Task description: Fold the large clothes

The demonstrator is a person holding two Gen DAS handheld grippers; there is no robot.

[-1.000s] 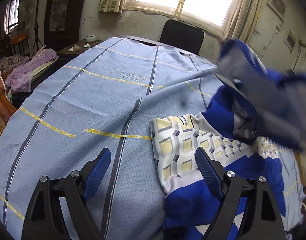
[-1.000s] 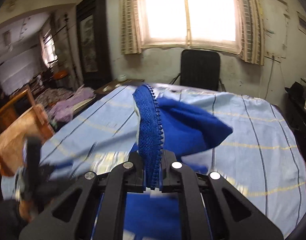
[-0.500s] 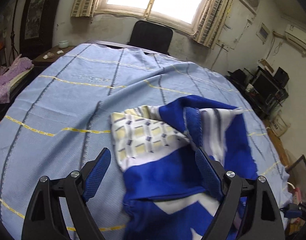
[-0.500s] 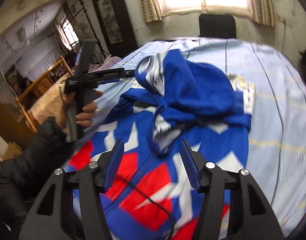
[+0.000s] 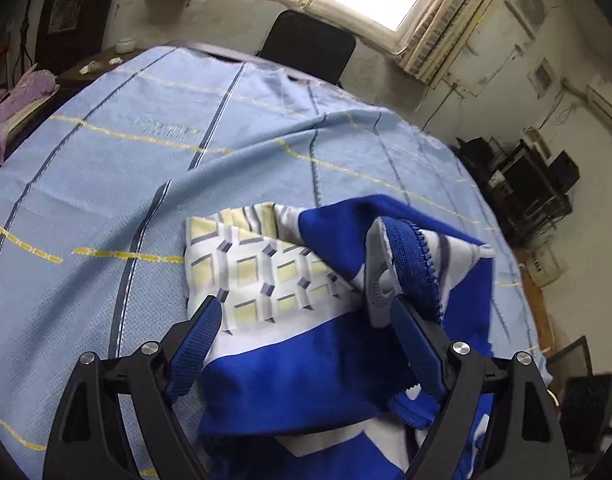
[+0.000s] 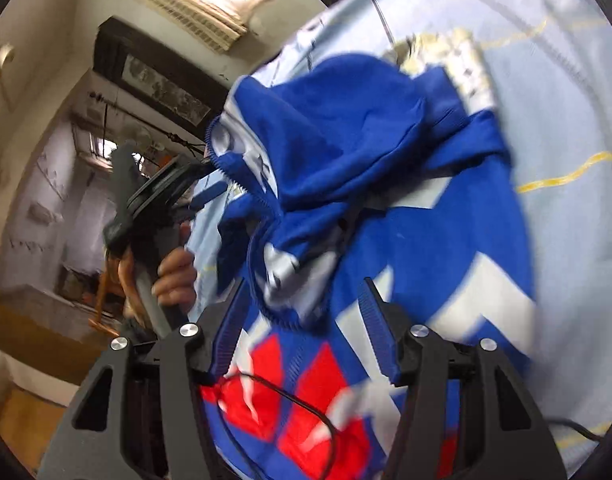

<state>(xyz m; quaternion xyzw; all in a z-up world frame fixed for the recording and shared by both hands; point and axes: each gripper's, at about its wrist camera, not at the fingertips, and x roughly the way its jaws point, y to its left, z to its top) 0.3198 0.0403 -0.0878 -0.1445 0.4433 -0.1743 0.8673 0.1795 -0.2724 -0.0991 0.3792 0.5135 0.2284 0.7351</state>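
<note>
A large blue jacket (image 5: 306, 364) with white, yellow-check and red panels lies crumpled on the light blue striped tablecloth (image 5: 106, 168). My left gripper (image 5: 306, 320) is open, low over the jacket, with the zipper edge (image 5: 417, 264) by its right finger. In the right wrist view the jacket (image 6: 385, 184) shows its red patches near the camera. My right gripper (image 6: 306, 304) is open and empty just above it. The other hand-held gripper (image 6: 158, 196) shows at the jacket's left edge.
A black chair (image 5: 309, 48) stands behind the table under the window. A dark side table (image 5: 98, 68) with small items and purple cloth (image 5: 10, 108) are at the left. Shelves with equipment (image 5: 533, 192) stand at the right. A black cable (image 6: 298, 404) crosses the jacket.
My right gripper let go of the jacket's blue zipper edge, opened, and swung down tilted over the jacket. The jacket dropped onto the table. My left gripper moved closer over it.
</note>
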